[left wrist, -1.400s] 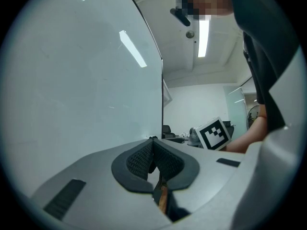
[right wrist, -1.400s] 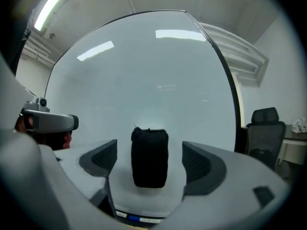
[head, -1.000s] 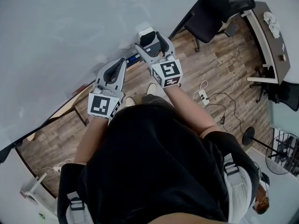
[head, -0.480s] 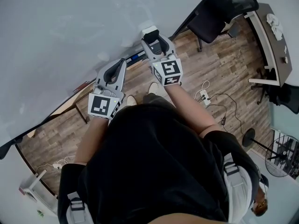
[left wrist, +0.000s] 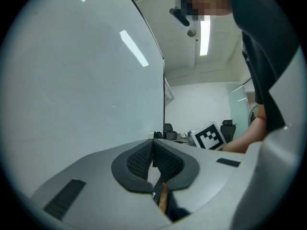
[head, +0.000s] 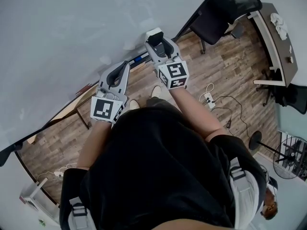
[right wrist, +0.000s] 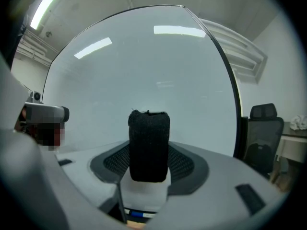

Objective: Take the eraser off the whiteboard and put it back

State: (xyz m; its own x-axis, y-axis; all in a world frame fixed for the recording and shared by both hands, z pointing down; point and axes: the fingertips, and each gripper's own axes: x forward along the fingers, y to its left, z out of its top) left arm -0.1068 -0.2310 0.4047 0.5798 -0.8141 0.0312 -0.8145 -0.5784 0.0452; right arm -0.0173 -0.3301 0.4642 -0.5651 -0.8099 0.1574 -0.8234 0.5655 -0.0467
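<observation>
The eraser (head: 153,33), white-bodied with a black felt face (right wrist: 148,145), stands against the whiteboard (head: 72,32) just above its lower edge. My right gripper (head: 156,42) has just been closing its jaws, and they now press on the eraser's two sides; in the right gripper view the felt rises between the pads (right wrist: 184,164) of the right gripper (right wrist: 148,164). My left gripper (head: 123,64) hovers to the left, near the board, with its pads (left wrist: 168,159) together and nothing between them.
A marker tray with a blue pen (head: 140,59) runs along the board's lower edge. Beyond it lie wood floor, a black office chair (head: 225,8), a desk (head: 278,37), a power strip with cables (head: 208,98) and a fan (head: 290,157).
The right gripper's jaws went from wide apart around the eraser to closed on its sides. The left gripper has not moved.
</observation>
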